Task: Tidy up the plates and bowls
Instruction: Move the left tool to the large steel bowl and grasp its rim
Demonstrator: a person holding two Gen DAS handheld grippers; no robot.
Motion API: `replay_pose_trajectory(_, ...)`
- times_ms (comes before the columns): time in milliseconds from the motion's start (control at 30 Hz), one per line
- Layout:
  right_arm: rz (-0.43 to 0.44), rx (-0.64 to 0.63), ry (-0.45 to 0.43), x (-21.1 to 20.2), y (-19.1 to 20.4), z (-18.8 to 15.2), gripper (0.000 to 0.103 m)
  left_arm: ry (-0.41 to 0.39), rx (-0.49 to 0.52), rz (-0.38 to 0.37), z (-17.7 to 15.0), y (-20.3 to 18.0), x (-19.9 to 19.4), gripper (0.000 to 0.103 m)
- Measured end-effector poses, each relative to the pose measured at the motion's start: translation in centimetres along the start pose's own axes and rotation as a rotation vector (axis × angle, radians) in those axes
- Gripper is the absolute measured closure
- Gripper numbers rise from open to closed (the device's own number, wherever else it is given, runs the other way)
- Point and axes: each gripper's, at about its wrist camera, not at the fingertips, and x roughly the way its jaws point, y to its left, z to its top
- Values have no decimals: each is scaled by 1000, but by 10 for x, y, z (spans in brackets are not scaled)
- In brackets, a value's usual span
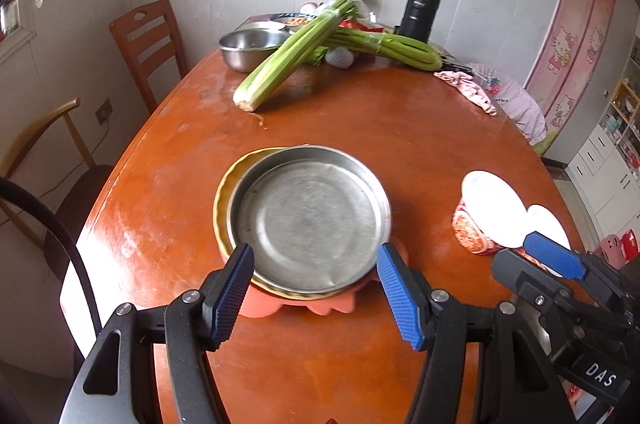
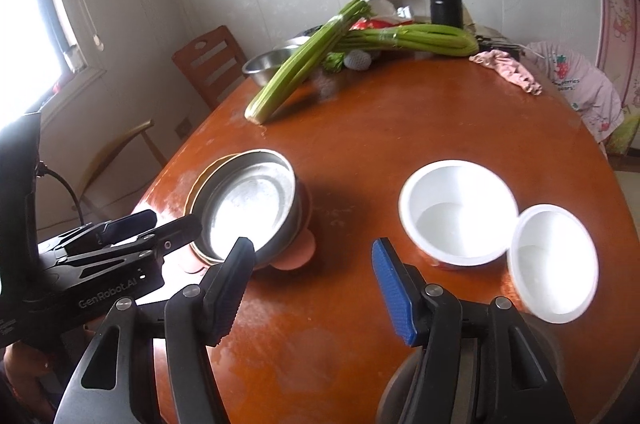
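Left wrist view centres on the steel plate (image 1: pixel 310 220), which I take as the landmark: it sits nested on a yellow plate (image 1: pixel 224 192), of which only a crescent of rim shows on its left side, and both rest on an orange scalloped plate (image 1: pixel 320 300) that peeks out only at the near edge, so its full shape is hidden. The left tongs (image 1: pixel 316 284) hang spread wide just above the near rim of the steel plate, one dark pad on each side, holding nothing; whether the pads touch the rim is hard to tell. To the right of the steel plate, well apart on the brown desk (image 1: pixel 360 112), stands a white bowl with a red pattern (image 1: pixel 486 212), its inside blown out by glare; a second white bowl (image 1: pixel 548 220) just beyond it is mostly covered by the right tongs' blue finger in this view. In the right wrist view the two bowls (image 2: pixel 456 208) (image 2: pixel 554 260) sit touching or nearly so, the nearer one tilted and overexposed. The right tongs (image 2: pixel 314 288) are also apart and empty, near the desk between the steel plate (image 2: pixel 248 200) and the bowls. Beyond the steel plate lie celery bunches (image 1: pixel 292 52), a steel mixing bowl (image 1: pixel 246 46) partly hidden behind them, a black flask (image 1: pixel 420 6) and a pink cloth (image 1: pixel 468 88); the clutter behind the celery is too small to make out.
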Motion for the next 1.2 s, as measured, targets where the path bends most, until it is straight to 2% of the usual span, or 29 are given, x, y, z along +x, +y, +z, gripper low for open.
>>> replay_pose_trajectory(700,-58,64,-95,-68,-75,-18,39,-46,122,-66,-9,-93,-23,39)
replay_pose_trajectory(1200,-122,99,-79,-92,-123,-48,38,18,190,-145,-29,-146,-7,39)
